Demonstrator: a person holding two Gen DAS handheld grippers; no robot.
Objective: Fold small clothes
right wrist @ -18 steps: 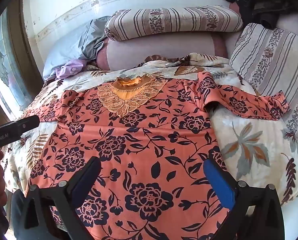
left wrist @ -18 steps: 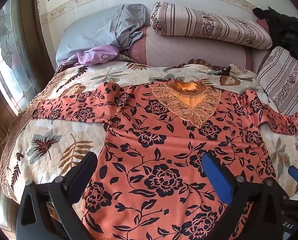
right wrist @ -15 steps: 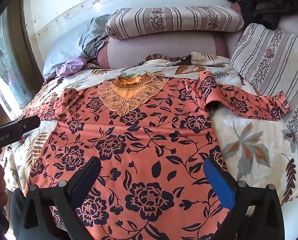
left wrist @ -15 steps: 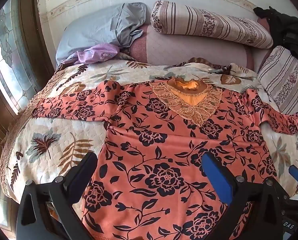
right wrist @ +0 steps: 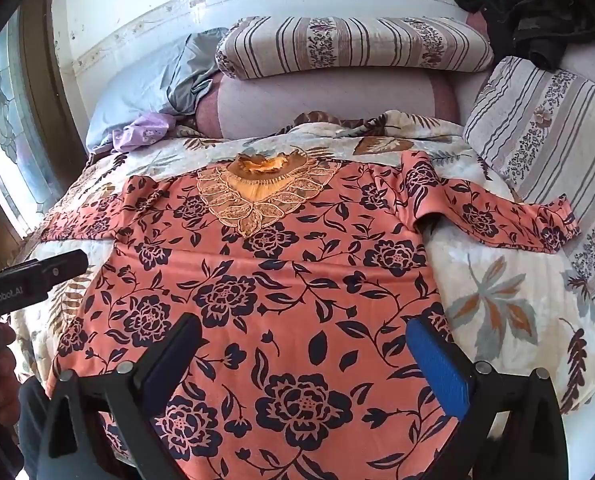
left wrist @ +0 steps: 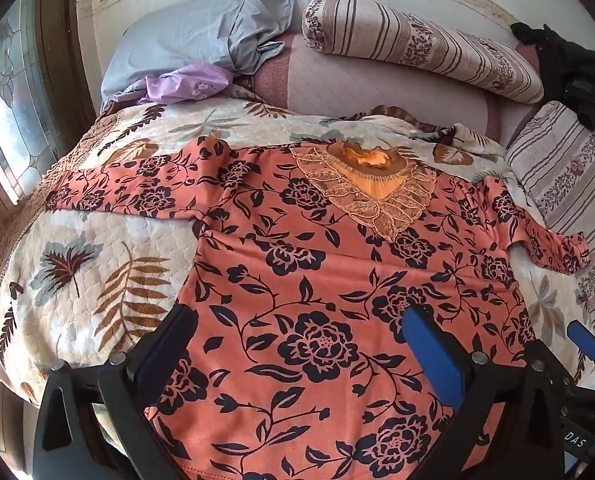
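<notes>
Not much had changed from half a second before: the salmon-orange blouse with dark navy flowers (left wrist: 309,300) still lay flat on the leaf-print quilted bedspread (left wrist: 77,272), nothing folded yet, so the fold was probably still to come. Its lace-trimmed collar (left wrist: 373,188) pointed at the striped bolster pillow (right wrist: 349,46), long axis running hem to neck, sleeves out sideways. The left gripper (left wrist: 297,340) and right gripper (right wrist: 303,352) both hung wide open over the hem end, holding nothing.

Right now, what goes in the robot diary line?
stage: pre-fold | floral top: flat on quilt | left gripper: open | right gripper: open
</notes>
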